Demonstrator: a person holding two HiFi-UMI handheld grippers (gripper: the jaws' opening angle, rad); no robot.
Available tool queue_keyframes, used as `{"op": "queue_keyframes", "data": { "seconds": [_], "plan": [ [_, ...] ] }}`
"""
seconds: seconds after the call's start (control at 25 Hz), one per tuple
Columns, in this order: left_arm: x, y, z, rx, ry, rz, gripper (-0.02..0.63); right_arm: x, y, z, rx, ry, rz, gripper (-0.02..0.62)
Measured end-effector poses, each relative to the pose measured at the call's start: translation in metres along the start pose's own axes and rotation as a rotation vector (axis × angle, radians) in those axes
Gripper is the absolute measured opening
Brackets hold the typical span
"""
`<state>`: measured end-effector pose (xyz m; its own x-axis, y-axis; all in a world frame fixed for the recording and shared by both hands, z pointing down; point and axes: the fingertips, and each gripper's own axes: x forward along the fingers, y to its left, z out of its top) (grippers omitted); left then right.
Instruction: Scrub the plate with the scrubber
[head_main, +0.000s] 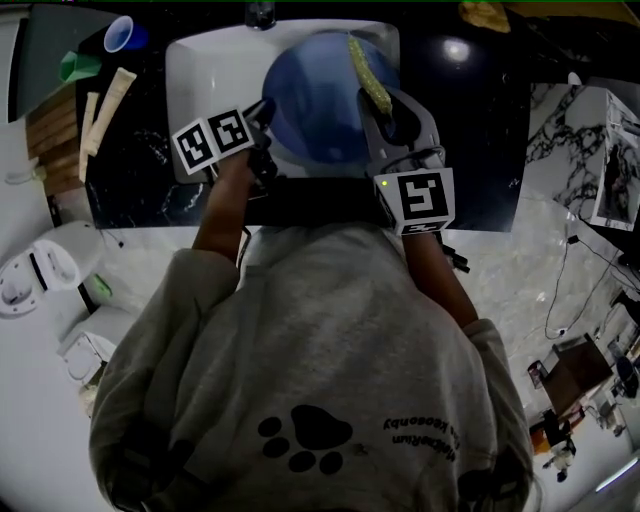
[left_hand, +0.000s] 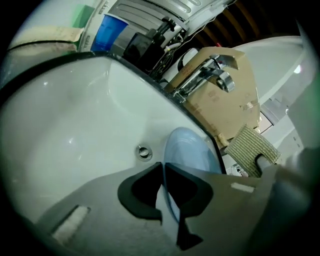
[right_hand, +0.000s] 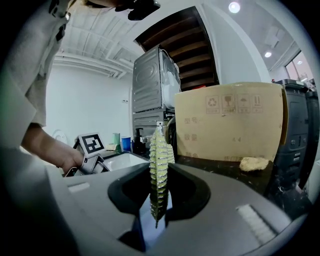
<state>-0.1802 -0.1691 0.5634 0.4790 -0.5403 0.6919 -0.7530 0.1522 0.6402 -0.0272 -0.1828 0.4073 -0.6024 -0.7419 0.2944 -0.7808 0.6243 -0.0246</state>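
Right hand-held gripper (right_hand: 159, 175) aims scrubber (head_main: 368, 72) away, over plate (head_main: 315, 100).

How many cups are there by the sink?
2. A blue cup stands on the dark counter left of the sink; a green cup sits beside it, further left. More could be hidden.

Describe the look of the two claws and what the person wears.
Left claw and right claw: grey moulded bodies with black fingers in a rounded notch. Each carries a white cube printed with black square markers; the right one shows a small green light. The person wears a grey sweatshirt with a black paw print.
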Motion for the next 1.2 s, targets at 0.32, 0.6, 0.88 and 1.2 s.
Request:
{"op": "queue_keyframes", "data": {
  "seconds": [0.32, 0.6, 0.88, 1.2],
  "plan": [
    [-0.033, -0.004, 0.011, -0.017, -0.103, 0.011, 0.021, -0.018, -0.001, 0.005, -0.011, -0.015, 0.027, 0.074],
    [-0.056, -0.034, 0.014, 0.002, -0.142, -0.041, 0.023, -0.034, -0.009, 0.023, -0.01, -0.06, 0.005, 0.074],
    [-0.04, -0.099, -0.005, 0.045, -0.105, -0.153, 0.023, -0.07, -0.051, 0.045, -0.075, -0.101, -0.105, 0.075],
    [0.004, -0.159, -0.041, 0.114, -0.045, -0.177, 0.026, -0.112, -0.089, 0.025, -0.269, 0.054, -0.15, 0.074]
  ]
}}
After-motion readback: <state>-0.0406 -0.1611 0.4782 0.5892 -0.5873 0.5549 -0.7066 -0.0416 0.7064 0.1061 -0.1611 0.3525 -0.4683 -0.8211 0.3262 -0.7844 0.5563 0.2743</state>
